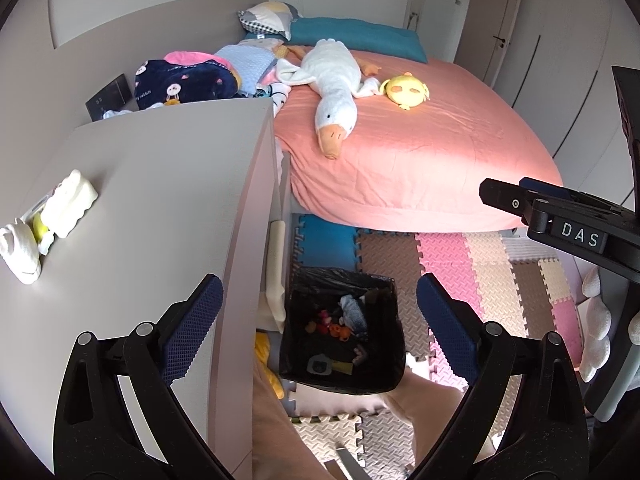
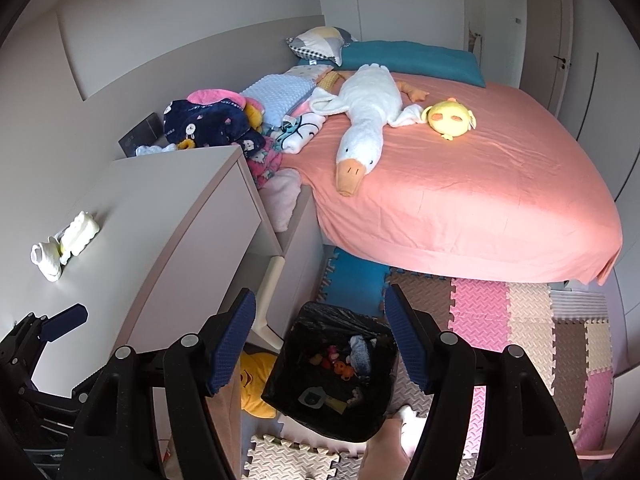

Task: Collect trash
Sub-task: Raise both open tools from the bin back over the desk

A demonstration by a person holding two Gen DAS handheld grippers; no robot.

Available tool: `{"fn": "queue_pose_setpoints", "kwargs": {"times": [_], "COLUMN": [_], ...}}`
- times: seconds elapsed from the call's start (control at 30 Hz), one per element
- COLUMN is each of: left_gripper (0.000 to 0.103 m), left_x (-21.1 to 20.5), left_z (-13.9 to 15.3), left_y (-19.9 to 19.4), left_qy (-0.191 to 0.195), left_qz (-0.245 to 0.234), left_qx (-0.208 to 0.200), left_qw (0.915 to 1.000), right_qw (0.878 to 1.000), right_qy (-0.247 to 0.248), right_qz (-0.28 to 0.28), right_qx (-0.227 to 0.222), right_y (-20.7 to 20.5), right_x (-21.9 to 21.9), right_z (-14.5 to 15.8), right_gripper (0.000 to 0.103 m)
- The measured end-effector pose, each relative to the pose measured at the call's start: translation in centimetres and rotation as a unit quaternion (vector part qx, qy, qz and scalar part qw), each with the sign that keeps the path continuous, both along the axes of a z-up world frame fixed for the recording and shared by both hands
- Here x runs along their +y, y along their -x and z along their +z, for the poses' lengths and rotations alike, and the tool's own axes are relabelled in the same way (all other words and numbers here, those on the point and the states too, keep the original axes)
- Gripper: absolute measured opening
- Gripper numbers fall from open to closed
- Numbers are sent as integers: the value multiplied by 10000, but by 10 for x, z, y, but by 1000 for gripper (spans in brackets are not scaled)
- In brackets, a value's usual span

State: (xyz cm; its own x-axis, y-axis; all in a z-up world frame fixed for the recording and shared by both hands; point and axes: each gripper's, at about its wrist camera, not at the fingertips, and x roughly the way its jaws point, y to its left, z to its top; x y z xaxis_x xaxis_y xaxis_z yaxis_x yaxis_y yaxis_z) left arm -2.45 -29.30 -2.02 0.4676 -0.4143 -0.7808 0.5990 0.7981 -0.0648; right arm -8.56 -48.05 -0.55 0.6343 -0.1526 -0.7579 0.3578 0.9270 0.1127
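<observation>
Below, at the bottom centre of both wrist views, a black-lined trash bin [image 1: 344, 332] [image 2: 334, 372] stands on the foam puzzle mat [image 1: 472, 276] [image 2: 516, 316], close beside the pale dresser [image 1: 152, 184] [image 2: 176, 208]. Small scraps lie in its bottom: orange and red bits, a grey-blue wad, a yellow strip. The left gripper [image 1: 320, 320] hangs above the bin with its blue pads spread wide and nothing between them. The right gripper [image 2: 320, 344] is likewise released, jaws apart and empty, framing the bin from above. On the dresser top, at the left of each frame, sit a cream ribbed bottle [image 1: 72, 204] [image 2: 82, 234] and a white sock [image 1: 20, 252] [image 2: 47, 260], touching. A white goose plush [image 1: 332, 84] [image 2: 366, 116] and a yellow round plush [image 1: 406, 90] [image 2: 452, 118] lie on the pink bed [image 1: 420, 160] [image 2: 480, 200] in the upper half.
</observation>
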Motion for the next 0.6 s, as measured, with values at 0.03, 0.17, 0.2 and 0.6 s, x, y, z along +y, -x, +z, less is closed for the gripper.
{"fn": "queue_pose_setpoints", "kwargs": {"times": [0.03,0.17,0.2,0.6], "left_gripper": [94,94,94,94], "left_x": [1,4,5,35], "left_z": [0,0,1,2], "left_y": [-1,-2,-2,-16], "left_qy": [-4,-16,-18,-64], "left_qz": [6,30,39,300], "left_qx": [0,-8,-14,-31], "left_qw": [10000,10000,10000,9995], "right_qw": [10000,10000,10000,9990], "right_qy": [-5,-27,-35,-171], "right_qz": [15,69,79,361], "right_qx": [-4,-22,-24,-176], "right_y": [-1,-4,-5,-25], "right_x": [1,6,7,35], "right_z": [0,-1,-1,1], "right_gripper": [68,68,68,68]}}
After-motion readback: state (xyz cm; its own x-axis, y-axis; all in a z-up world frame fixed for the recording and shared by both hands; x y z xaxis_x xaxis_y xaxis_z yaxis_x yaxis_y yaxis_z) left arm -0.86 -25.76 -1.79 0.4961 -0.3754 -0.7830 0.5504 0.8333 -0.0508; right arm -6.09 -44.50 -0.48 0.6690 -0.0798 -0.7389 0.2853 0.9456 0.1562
